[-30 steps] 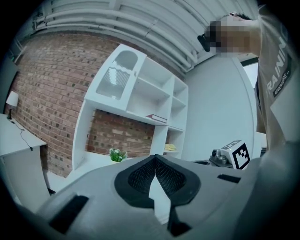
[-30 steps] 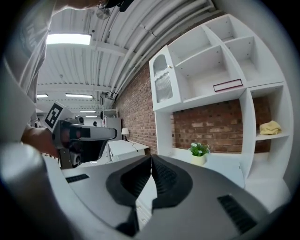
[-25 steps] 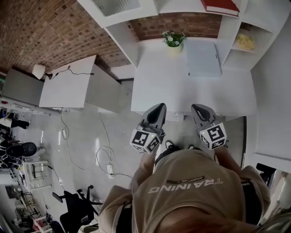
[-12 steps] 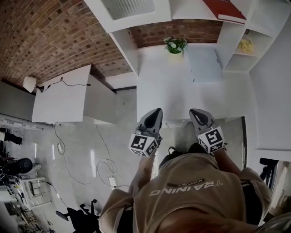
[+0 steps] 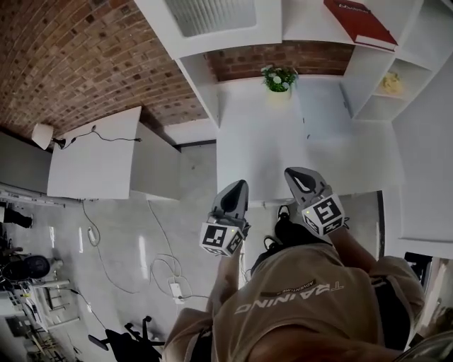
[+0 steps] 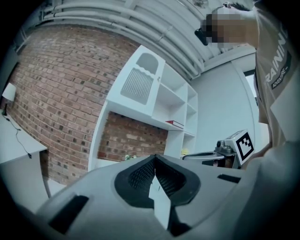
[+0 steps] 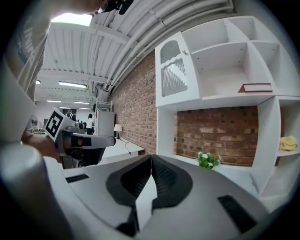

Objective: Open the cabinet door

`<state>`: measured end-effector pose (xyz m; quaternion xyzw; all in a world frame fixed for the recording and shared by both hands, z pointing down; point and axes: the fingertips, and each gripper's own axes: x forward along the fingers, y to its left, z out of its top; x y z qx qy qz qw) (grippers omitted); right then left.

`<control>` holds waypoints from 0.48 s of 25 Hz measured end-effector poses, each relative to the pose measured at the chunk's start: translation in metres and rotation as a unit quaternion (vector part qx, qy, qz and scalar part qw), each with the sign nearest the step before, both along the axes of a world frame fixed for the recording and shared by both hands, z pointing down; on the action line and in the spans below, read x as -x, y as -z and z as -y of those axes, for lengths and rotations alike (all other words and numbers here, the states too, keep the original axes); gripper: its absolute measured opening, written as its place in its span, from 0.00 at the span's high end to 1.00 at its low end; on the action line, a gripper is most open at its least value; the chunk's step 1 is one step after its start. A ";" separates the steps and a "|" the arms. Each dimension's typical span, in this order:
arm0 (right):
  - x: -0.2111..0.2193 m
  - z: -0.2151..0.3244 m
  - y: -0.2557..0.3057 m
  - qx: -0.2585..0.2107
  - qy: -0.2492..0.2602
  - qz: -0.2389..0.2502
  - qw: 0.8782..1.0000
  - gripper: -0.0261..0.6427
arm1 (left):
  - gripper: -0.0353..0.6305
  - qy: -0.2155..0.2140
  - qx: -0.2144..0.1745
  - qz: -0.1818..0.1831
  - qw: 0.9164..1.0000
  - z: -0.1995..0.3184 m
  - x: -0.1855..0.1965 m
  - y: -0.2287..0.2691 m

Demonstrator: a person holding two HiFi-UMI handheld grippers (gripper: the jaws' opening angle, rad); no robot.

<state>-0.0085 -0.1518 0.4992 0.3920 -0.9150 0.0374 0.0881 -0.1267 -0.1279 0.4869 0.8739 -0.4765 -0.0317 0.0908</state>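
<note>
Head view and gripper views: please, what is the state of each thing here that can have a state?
left tongs: shut, empty
right tongs: shut, empty
cabinet door: closed
red book: lying flat
potted plant: upright

A: What is sitting on the white counter (image 5: pixel 262 141) you're facing?
B: A potted plant (image 5: pixel 279 78) is standing at its back edge; a red book (image 5: pixel 357 21) is lying on the shelf (image 5: pixel 304 21) above.
</note>
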 end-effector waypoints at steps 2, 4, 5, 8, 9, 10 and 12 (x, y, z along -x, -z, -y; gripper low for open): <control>0.002 0.013 -0.003 0.002 0.005 0.010 1.000 0.94 | 0.94 0.006 -0.003 0.010 1.000 0.013 0.004 0.006; 0.005 0.028 -0.001 0.002 0.005 0.021 1.000 0.94 | 0.94 0.010 -0.006 0.022 1.000 0.025 0.009 0.017; 0.007 0.036 0.003 0.000 0.005 0.026 1.000 0.94 | 0.94 0.011 -0.008 0.027 1.000 0.032 0.012 0.024; 0.002 0.064 0.017 -0.016 0.001 0.040 0.999 0.94 | 0.94 0.010 -0.013 0.040 0.999 0.056 0.010 0.037; -0.005 0.075 0.019 -0.019 -0.004 0.044 0.999 0.94 | 0.94 0.006 -0.015 0.043 0.999 0.067 0.003 0.040; -0.013 0.085 0.019 -0.020 -0.010 0.047 0.999 0.94 | 0.94 0.001 -0.017 0.046 0.999 0.077 -0.005 0.042; -0.029 0.104 0.016 -0.019 -0.019 0.051 0.998 0.94 | 0.94 -0.010 -0.020 0.047 0.999 0.097 -0.022 0.045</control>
